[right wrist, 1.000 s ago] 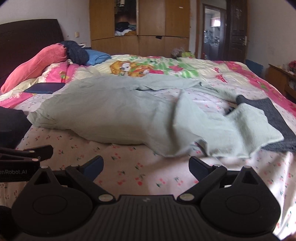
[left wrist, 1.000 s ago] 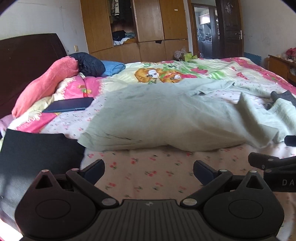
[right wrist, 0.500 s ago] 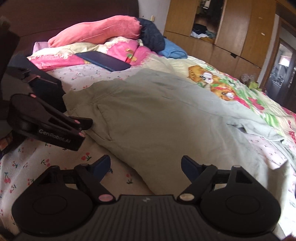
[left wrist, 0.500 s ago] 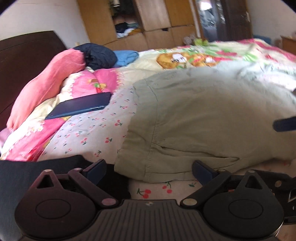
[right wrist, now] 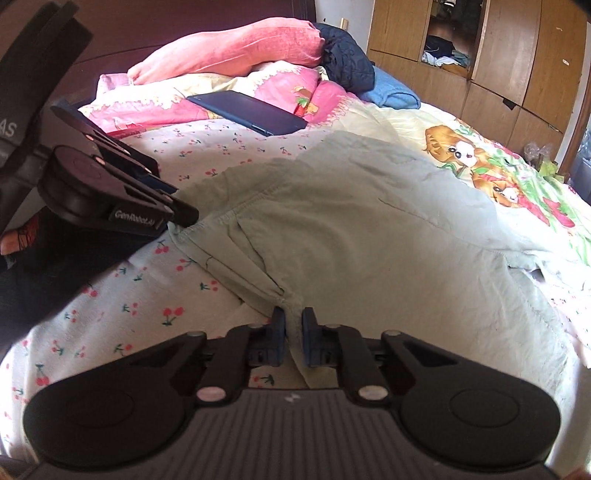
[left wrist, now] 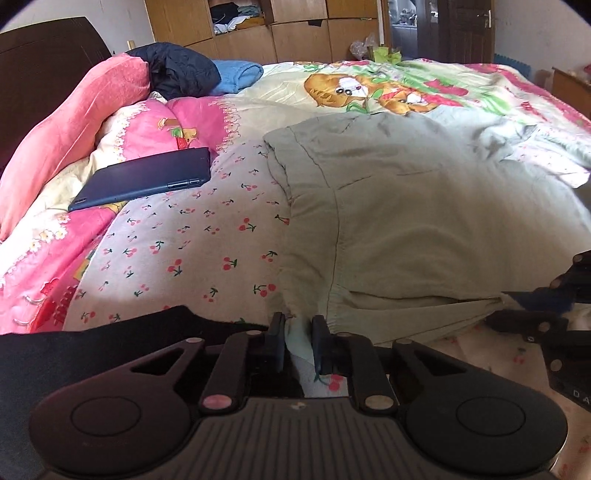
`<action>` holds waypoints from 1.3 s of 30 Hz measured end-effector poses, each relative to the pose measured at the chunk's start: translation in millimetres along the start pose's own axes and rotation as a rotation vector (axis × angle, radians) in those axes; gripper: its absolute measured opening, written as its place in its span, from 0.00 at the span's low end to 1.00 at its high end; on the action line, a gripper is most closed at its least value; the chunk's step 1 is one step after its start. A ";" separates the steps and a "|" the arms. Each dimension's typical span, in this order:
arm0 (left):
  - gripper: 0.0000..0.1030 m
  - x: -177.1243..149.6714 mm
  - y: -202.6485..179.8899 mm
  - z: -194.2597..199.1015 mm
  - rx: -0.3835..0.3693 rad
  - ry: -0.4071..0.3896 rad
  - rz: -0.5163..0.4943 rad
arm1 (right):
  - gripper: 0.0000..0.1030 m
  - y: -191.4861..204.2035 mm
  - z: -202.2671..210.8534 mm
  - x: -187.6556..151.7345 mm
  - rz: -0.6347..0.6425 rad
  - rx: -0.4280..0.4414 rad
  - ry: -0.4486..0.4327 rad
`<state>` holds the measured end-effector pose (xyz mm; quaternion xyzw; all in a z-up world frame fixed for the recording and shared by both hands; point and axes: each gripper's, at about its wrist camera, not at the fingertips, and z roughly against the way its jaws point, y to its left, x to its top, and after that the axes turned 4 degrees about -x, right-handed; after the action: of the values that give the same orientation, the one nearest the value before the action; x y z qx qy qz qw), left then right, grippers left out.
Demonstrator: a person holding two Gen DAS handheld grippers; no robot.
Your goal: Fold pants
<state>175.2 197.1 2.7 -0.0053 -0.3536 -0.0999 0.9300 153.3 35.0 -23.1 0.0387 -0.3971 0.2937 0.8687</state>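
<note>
The left gripper point(left wrist: 298, 332), black with dark blue finger pads, has its two fingers drawn close together with a fold of the waistband edge of the pale grey-green cotton pants point(left wrist: 424, 206) pinched between them. The right gripper point(right wrist: 293, 325), of the same build, likewise has its fingers pressed in on a bunched bit of that waistband, at a point further along the near hem; in the left wrist view it shows at the right edge, where the hem is pulled into a ridge toward it. In the right wrist view the left gripper appears at the left, its tips touching the corner of the waistband. The pants lie spread on the white bed sheet printed with small red cherries point(left wrist: 192, 254), waist end near the grippers and legs running away toward the far side of the bed, where the cloth is rumpled. Beside the pants to the left, a dark blue flat tablet point(left wrist: 144, 179) rests on a pink and cream quilt point(left wrist: 155, 125). Beyond it lie a long salmon-pink pillow point(left wrist: 70, 133), a navy quilted jacket point(left wrist: 177, 74) and a folded light blue cloth point(left wrist: 236, 74). A black cloth point(left wrist: 55, 354) lies at the near left edge of the bed. A brown wooden wardrobe point(left wrist: 295, 33) stands behind the bed.
</note>
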 end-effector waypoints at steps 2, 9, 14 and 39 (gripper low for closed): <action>0.28 -3.4 5.1 16.9 -0.025 0.000 0.008 | 0.09 1.2 14.3 -0.3 0.004 0.023 -0.006; 0.27 -42.7 10.9 71.0 0.031 0.029 0.024 | 0.09 32.8 47.9 -17.3 -0.002 0.214 0.043; 0.27 -59.0 13.2 76.1 0.158 0.062 0.024 | 0.20 48.6 40.2 -21.8 -0.059 0.172 0.060; 0.33 25.3 -316.4 35.3 -0.359 -0.054 -0.400 | 0.41 -320.8 203.4 -242.5 -1.136 -0.538 -0.133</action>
<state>110.5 -114.7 26.6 -0.1030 -0.3490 -0.3426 0.8661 67.0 -406.9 -4.0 0.0422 -0.4277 -0.3265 0.8418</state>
